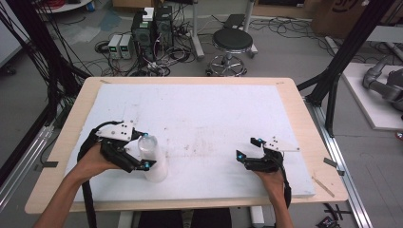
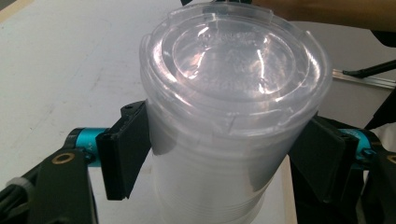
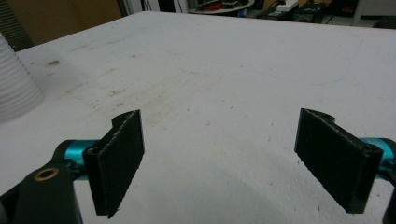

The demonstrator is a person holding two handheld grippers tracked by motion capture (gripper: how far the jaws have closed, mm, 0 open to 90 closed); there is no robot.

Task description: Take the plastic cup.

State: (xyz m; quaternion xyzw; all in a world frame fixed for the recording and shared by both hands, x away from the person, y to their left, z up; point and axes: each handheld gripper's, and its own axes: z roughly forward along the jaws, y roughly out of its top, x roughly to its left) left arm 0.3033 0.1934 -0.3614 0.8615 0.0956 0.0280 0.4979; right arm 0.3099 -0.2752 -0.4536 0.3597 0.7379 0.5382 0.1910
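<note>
Clamping left gripper point(image 2: 219, 154) jaws on upright lidded cup point(image 2: 224, 116), right gripper point(image 3: 219, 158) jaws apart, level.

I see stack of cups point(image 1: 153, 159) upright on foam board point(image 1: 204, 109), toward its front left, between pads of my left gripper point(image 1: 144, 151). Right gripper point(image 1: 248, 148) well apart, front right, over board. Board on table point(image 1: 304, 123). Stool point(image 1: 232, 45) behind table.

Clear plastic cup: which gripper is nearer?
Left. The left gripper has its jaws on both sides of the clear plastic cup; the right gripper sits apart, across the white board.
</note>
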